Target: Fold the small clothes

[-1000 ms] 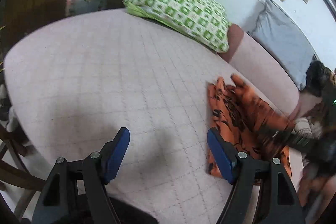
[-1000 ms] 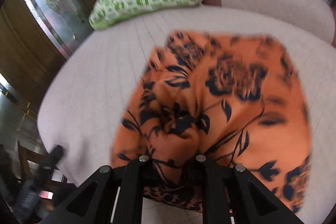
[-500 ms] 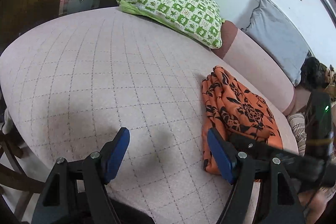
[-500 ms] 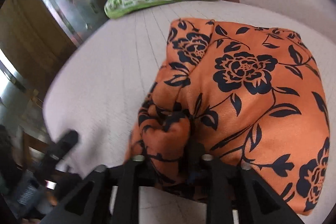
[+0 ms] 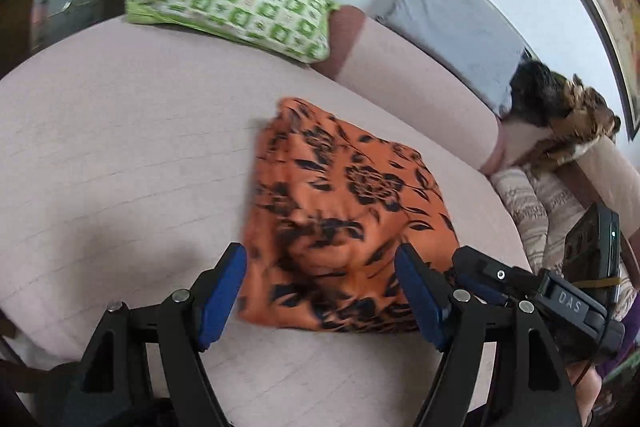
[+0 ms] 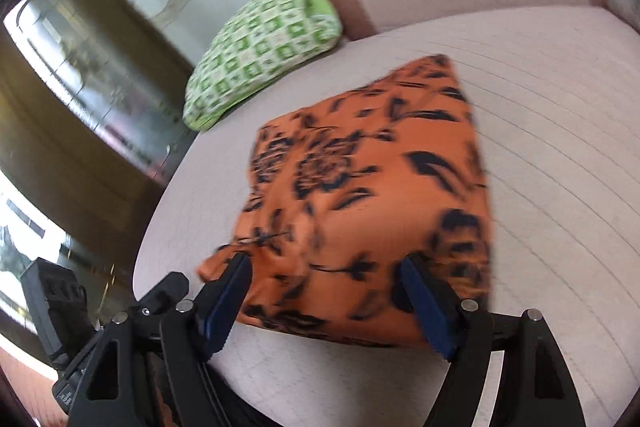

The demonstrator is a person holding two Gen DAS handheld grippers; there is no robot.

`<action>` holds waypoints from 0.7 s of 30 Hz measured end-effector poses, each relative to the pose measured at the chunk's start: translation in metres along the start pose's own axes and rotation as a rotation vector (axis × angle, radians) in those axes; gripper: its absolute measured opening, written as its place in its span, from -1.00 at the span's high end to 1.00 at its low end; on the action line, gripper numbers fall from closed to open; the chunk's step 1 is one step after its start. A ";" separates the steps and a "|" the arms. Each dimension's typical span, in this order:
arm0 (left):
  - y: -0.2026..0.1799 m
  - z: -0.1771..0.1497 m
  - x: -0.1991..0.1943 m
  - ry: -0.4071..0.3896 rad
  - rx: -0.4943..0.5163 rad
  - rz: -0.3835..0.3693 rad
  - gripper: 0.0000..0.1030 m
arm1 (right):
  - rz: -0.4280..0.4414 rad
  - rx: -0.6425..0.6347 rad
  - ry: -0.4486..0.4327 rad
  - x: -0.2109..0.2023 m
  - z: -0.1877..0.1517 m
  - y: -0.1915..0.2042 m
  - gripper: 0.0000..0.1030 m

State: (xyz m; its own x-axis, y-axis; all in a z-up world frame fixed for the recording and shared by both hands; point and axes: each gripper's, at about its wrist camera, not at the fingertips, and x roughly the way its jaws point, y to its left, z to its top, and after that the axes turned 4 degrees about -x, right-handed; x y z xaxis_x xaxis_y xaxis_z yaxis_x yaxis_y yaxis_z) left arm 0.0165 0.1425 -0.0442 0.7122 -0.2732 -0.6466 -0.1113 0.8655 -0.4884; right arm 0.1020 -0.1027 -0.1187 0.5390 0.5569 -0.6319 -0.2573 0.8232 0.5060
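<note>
An orange garment with a black flower print (image 5: 348, 187) lies folded on the pale pink quilted seat (image 5: 120, 131). My left gripper (image 5: 320, 263) is open just in front of the garment's near edge, its blue pads apart and touching nothing. In the right wrist view the same garment (image 6: 380, 167) spreads out ahead of my right gripper (image 6: 324, 263). Its jaws are opening, and the near edge of the cloth lies low between them with the pads off it. The right gripper's black body (image 5: 568, 299) shows at the right of the left wrist view.
A green and white checked pillow (image 5: 236, 3) lies at the back of the seat, with a grey cushion (image 5: 452, 23) against the wall. Dark and brown clothes (image 5: 560, 107) are heaped on the backrest at right, above patterned beige fabric (image 5: 532, 203). A glass-panelled wooden door (image 6: 80, 99) stands left.
My right gripper has let go of the orange garment, opened and drawn back from it. My left gripper has swung right, so the garment now lies straight ahead of its fingers.
</note>
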 end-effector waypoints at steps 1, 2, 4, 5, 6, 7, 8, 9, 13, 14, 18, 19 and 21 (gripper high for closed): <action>-0.001 0.002 0.007 0.019 -0.012 0.005 -0.46 | 0.009 0.010 -0.002 0.006 0.005 0.001 -0.55; 0.000 0.003 0.013 0.034 -0.032 -0.001 -0.32 | 0.019 0.012 -0.002 0.007 0.006 -0.002 -0.55; 0.011 0.006 0.024 0.090 -0.099 -0.043 0.69 | 0.028 -0.008 0.001 0.008 0.005 -0.001 -0.55; 0.020 0.006 0.026 0.092 -0.153 -0.059 0.69 | 0.029 -0.014 0.005 0.014 0.005 -0.001 -0.55; 0.038 0.004 0.028 0.094 -0.251 -0.091 0.69 | 0.035 -0.007 0.014 0.011 0.000 -0.006 -0.55; 0.054 0.000 0.030 0.105 -0.327 -0.091 0.69 | 0.041 0.000 0.027 0.016 -0.001 -0.008 -0.55; 0.067 -0.006 0.033 0.118 -0.386 -0.084 0.69 | 0.049 0.008 0.035 0.024 -0.002 -0.009 -0.55; 0.079 -0.014 0.037 0.138 -0.435 -0.104 0.70 | 0.059 0.013 0.036 0.028 -0.002 -0.012 -0.55; 0.056 -0.008 0.027 0.122 -0.312 -0.049 0.70 | 0.079 0.018 0.045 0.031 0.001 -0.016 -0.55; 0.049 -0.005 0.023 0.113 -0.280 -0.026 0.68 | 0.083 0.020 0.050 0.030 0.003 -0.016 -0.55; 0.023 0.009 -0.003 0.047 -0.166 0.040 0.24 | 0.112 0.042 0.032 0.016 0.007 -0.021 -0.55; 0.017 0.013 -0.009 0.021 -0.135 0.054 0.07 | 0.116 0.050 0.017 0.011 0.008 -0.023 -0.55; -0.006 0.028 -0.016 -0.040 -0.022 0.093 -0.06 | 0.111 0.061 -0.008 0.001 0.011 -0.028 -0.55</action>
State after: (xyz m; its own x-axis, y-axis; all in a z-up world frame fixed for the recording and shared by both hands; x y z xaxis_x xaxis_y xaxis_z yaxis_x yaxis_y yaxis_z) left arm 0.0254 0.1533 -0.0149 0.7252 -0.1743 -0.6661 -0.1935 0.8768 -0.4402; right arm 0.1180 -0.1263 -0.1270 0.5161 0.6432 -0.5657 -0.2668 0.7483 0.6074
